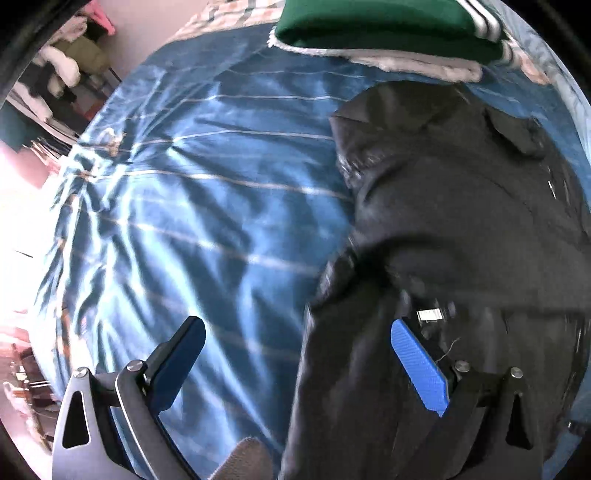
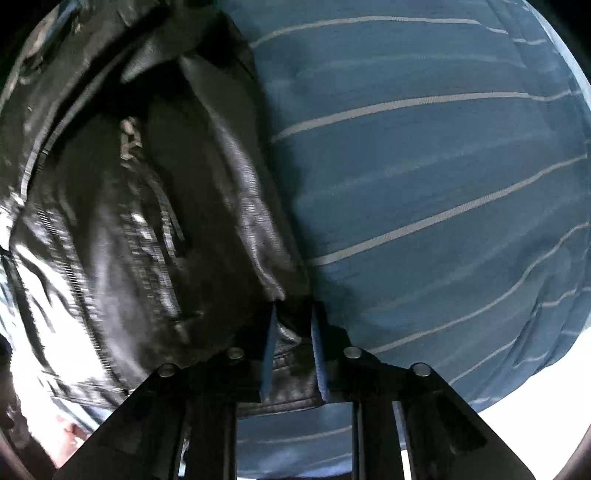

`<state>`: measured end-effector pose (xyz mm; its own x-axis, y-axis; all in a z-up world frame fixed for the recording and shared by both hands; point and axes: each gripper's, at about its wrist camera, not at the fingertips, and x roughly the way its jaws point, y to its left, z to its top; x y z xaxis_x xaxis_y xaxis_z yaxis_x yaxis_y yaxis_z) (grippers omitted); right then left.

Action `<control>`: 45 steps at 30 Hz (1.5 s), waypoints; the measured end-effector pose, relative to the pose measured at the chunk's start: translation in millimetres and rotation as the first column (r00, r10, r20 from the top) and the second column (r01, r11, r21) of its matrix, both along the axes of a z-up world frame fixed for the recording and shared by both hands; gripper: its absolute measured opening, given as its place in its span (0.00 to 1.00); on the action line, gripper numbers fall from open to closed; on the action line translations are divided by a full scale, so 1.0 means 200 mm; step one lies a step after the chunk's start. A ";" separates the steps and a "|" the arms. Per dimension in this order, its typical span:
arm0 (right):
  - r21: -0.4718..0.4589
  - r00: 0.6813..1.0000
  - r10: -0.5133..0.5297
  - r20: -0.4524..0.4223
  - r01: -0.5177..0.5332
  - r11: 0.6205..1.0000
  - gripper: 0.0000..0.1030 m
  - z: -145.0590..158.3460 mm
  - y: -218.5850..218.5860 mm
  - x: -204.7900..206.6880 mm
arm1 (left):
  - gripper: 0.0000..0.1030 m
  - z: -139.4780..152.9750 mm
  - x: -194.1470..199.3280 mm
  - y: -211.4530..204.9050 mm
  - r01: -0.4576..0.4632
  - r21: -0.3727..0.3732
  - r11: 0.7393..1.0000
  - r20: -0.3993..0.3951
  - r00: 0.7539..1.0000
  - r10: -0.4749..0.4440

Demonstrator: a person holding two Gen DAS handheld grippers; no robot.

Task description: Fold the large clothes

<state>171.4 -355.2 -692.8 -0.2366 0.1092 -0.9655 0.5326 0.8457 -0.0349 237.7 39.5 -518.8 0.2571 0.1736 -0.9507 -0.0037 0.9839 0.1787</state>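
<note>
left tongs (image 1: pixel 297 339): wide, empty | right tongs (image 2: pixel 293 345): pinching black jacket (image 2: pixel 147 184) hem | blue bedcover (image 2: pixel 424 166)

Home bedroom. Bed (image 1: pixel 192 206) covered by wrinkled blue spread with thin pale stripes, black jacket (image 1: pixel 461 206) lying on it, folded green garment (image 1: pixel 376 26) with white stripes on a checked cover (image 1: pixel 236 14) at far end. Pink wall (image 1: pixel 147 26) beyond, with clothes (image 1: pixel 70 59) bunched at left edge, blurred.
</note>
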 end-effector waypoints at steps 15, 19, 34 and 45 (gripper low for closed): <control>0.306 0.984 -0.031 0.176 -0.025 0.952 0.59 0.19 -0.60 -0.11 | 1.00 0.08 -0.66 -1.11 0.045 0.519 0.853 0.041 0.996 -0.078; 0.267 0.985 -0.017 0.170 -0.030 0.963 0.59 0.16 -0.83 -0.15 | 1.00 0.03 -0.85 -1.48 0.105 0.506 0.856 -0.003 0.993 -0.120; 0.216 0.977 -0.167 0.133 0.136 0.967 0.59 0.12 -1.47 -0.19 | 1.00 -0.46 -0.81 -2.01 0.161 0.624 0.765 -0.077 0.986 -0.145; 0.336 0.970 -0.143 0.197 0.071 0.939 0.59 0.02 -1.37 0.10 | 1.00 -0.38 -0.54 -1.73 -0.034 0.678 0.734 0.054 0.999 -0.004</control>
